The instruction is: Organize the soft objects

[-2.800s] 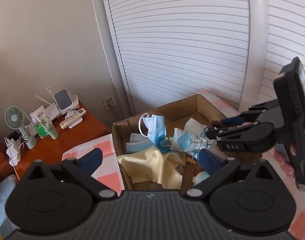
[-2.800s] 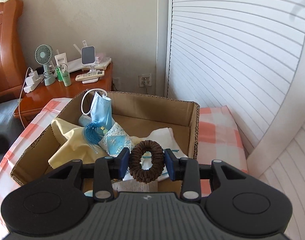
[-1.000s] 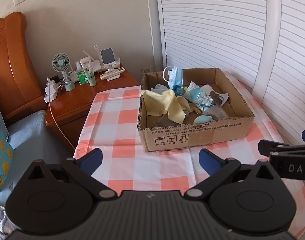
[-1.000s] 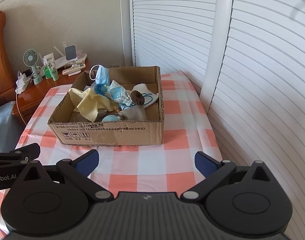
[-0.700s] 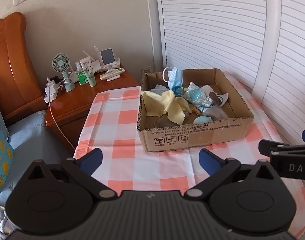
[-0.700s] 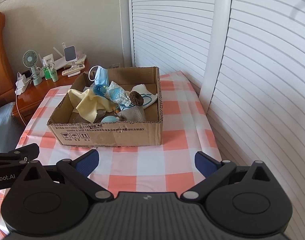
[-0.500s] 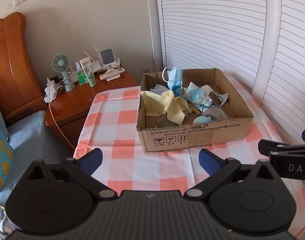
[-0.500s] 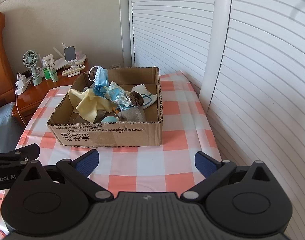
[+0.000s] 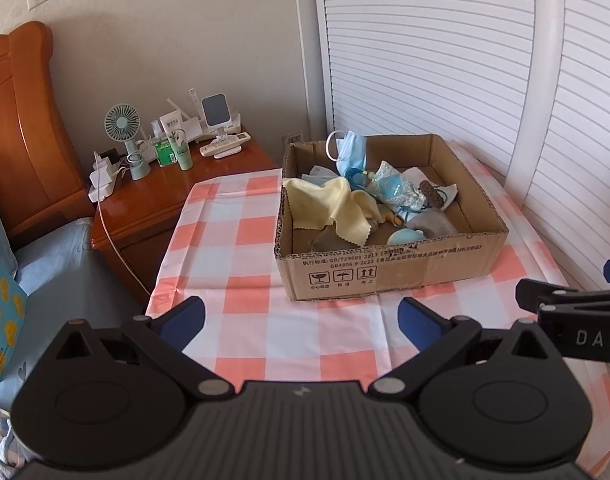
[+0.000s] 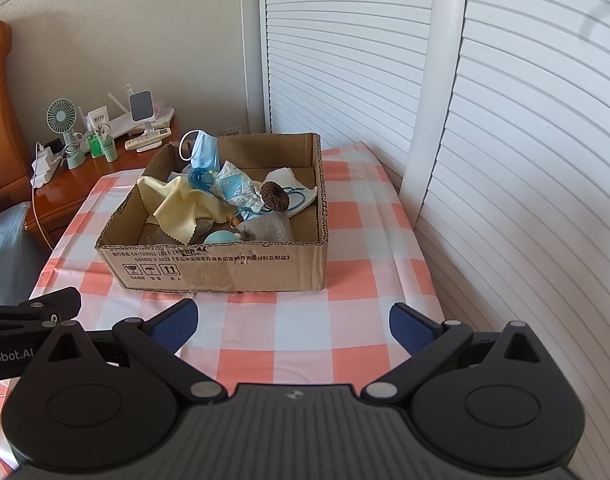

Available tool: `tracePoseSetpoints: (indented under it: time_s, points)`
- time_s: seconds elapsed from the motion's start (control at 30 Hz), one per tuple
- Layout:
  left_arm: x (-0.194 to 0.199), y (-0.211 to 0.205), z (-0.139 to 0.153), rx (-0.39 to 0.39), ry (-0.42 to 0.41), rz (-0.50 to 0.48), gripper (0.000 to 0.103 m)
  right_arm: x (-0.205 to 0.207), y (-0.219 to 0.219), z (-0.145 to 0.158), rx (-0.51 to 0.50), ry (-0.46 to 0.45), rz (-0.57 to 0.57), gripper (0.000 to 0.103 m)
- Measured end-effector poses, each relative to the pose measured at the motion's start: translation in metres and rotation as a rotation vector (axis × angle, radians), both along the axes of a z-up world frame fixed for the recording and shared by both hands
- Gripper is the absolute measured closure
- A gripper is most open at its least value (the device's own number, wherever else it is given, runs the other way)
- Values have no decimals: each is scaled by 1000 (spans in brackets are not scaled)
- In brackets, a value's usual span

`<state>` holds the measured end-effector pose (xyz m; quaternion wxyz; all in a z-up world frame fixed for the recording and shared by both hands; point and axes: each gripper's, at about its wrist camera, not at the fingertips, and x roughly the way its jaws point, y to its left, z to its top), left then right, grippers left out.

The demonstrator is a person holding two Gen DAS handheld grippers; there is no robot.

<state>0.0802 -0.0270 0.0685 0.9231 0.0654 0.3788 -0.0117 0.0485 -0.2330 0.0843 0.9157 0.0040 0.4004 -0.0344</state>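
A cardboard box (image 9: 389,270) (image 10: 225,268) stands on the checked table. It holds a yellow cloth (image 9: 337,208) (image 10: 181,206), a blue face mask (image 9: 351,152) (image 10: 207,152), a blue patterned pouch (image 10: 237,188), a brown scrunchie (image 9: 429,194) (image 10: 275,196), a grey cloth (image 10: 269,226) and a light blue round item (image 10: 221,237). My left gripper (image 9: 301,318) is open and empty, held back from the box's near side. My right gripper (image 10: 293,322) is open and empty, also back from the box.
The table has a pink and white checked cloth (image 9: 241,276) (image 10: 357,276). White louvred doors (image 10: 505,160) run along the right. A wooden nightstand (image 9: 153,200) with a small fan, bottles and a remote stands at the left, beside a wooden headboard (image 9: 13,128).
Since 2.8 s ago, my right gripper has let go of the brown scrunchie into the box, and both grippers have pulled back from it. Over the last second nothing has moved.
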Motion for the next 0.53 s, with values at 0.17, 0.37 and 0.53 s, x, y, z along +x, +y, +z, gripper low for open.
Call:
tracePoseSetpoints:
  time_s: [0.17, 0.37, 0.53]
  points:
    - [0, 0, 0, 0, -1, -2, 1, 0, 0, -1, 0, 1, 1, 0]
    - [-1, 0, 0, -2, 0, -2, 1, 0, 0, -1, -1, 0, 1, 0]
    - [-1, -1, -1, -1, 0, -4, 1, 0, 1, -1, -1, -1, 2, 0]
